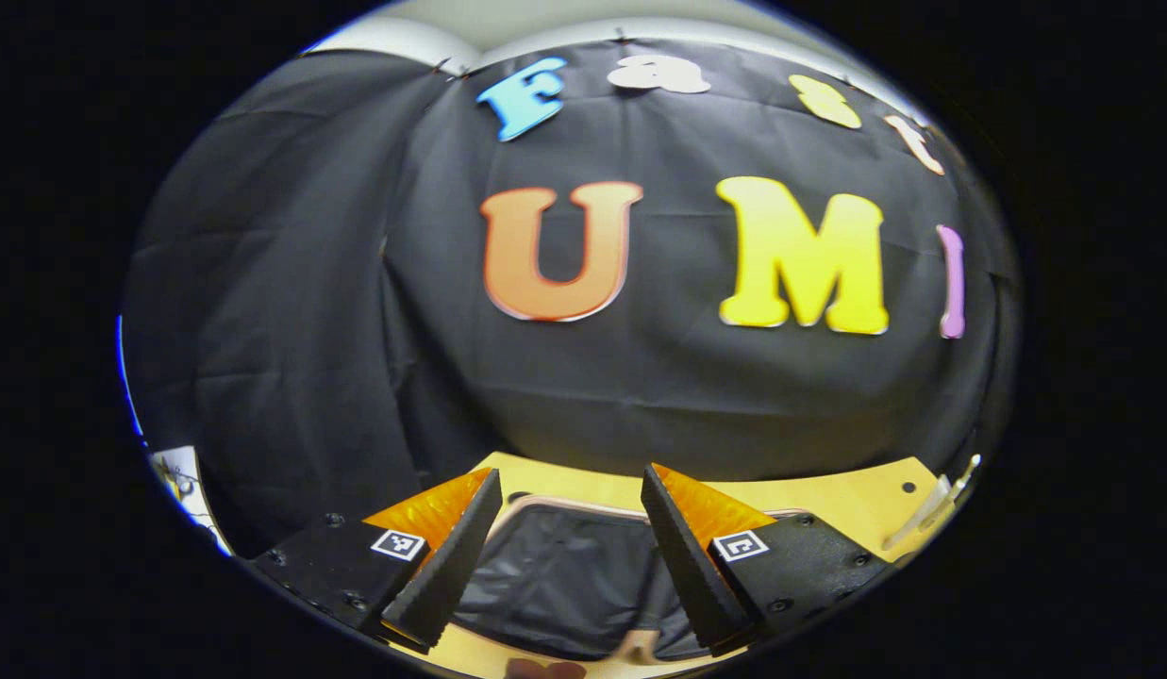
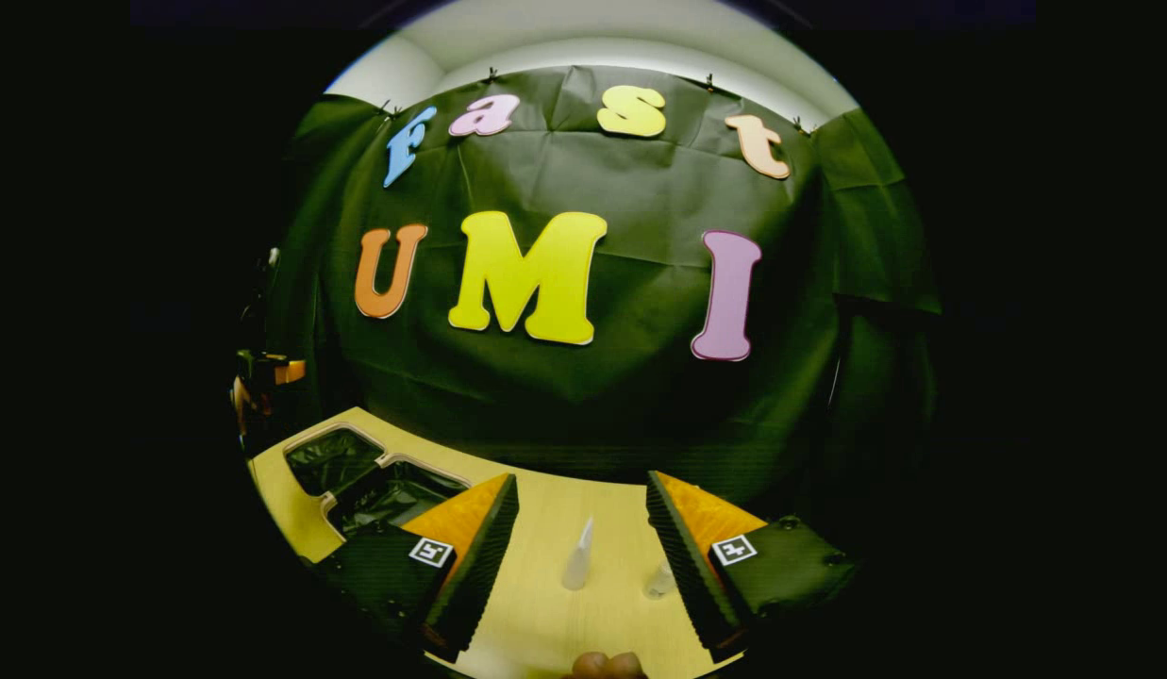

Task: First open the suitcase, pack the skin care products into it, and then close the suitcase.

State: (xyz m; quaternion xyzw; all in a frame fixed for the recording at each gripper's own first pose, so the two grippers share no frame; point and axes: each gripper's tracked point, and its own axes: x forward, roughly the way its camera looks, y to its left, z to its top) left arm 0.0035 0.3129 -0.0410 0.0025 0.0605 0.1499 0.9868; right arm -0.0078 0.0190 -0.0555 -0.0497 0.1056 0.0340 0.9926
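The suitcase [image 1: 564,575] lies open on the yellow table, its dark lining framed by a pale rim. My left gripper [image 1: 572,471] hovers open just above it, with nothing between the fingers. In the right gripper view both open halves of the suitcase [image 2: 371,481] lie at the left. My right gripper [image 2: 581,478] is open over the table. Between its fingers, farther on, a slim white tube [image 2: 578,556] stands upright. A small clear bottle [image 2: 658,580] sits beside the right finger. Neither product is touched.
The yellow table [image 2: 545,613] ends at the black cloth wall behind. A pale slender item [image 1: 932,514] lies near the table's right edge in the left gripper view. The other gripper [image 2: 262,377] shows far off at the left, beyond the suitcase.
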